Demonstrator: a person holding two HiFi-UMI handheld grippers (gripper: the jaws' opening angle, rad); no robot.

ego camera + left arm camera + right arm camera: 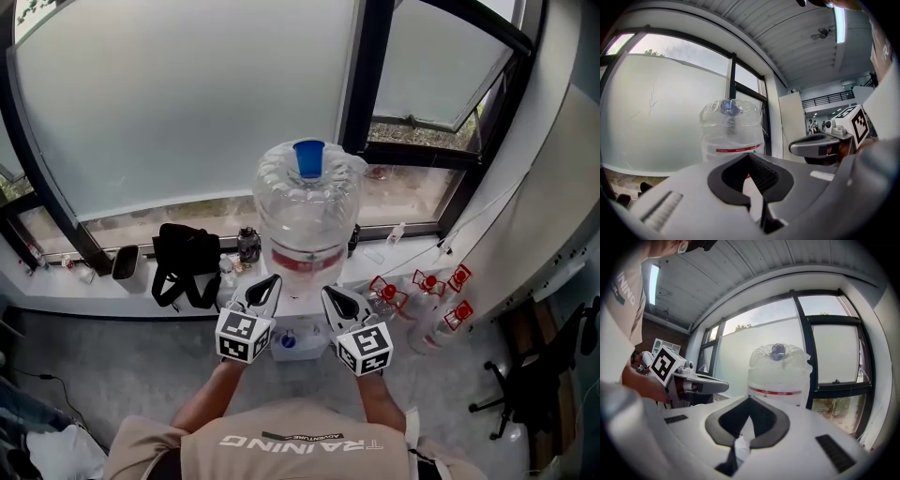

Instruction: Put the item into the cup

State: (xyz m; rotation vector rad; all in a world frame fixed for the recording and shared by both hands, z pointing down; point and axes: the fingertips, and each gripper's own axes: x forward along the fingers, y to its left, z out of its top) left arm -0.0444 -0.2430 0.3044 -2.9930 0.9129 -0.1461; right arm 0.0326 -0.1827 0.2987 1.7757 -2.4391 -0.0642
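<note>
A blue cup stands on top of a big clear water bottle that sits upside down on a white dispenser. My left gripper and right gripper hover side by side just in front of the bottle, low against its red label band. Both are shut, with the jaw tips meeting. The bottle with the cup fills the left gripper view, and the bottle stands ahead in the right gripper view. Something white shows through the slit between the right jaws; I cannot tell what it is.
A black bag and a dark jar lie on the window ledge to the left. Several clear bottles with red caps stand at the right of the dispenser. An office chair is at far right.
</note>
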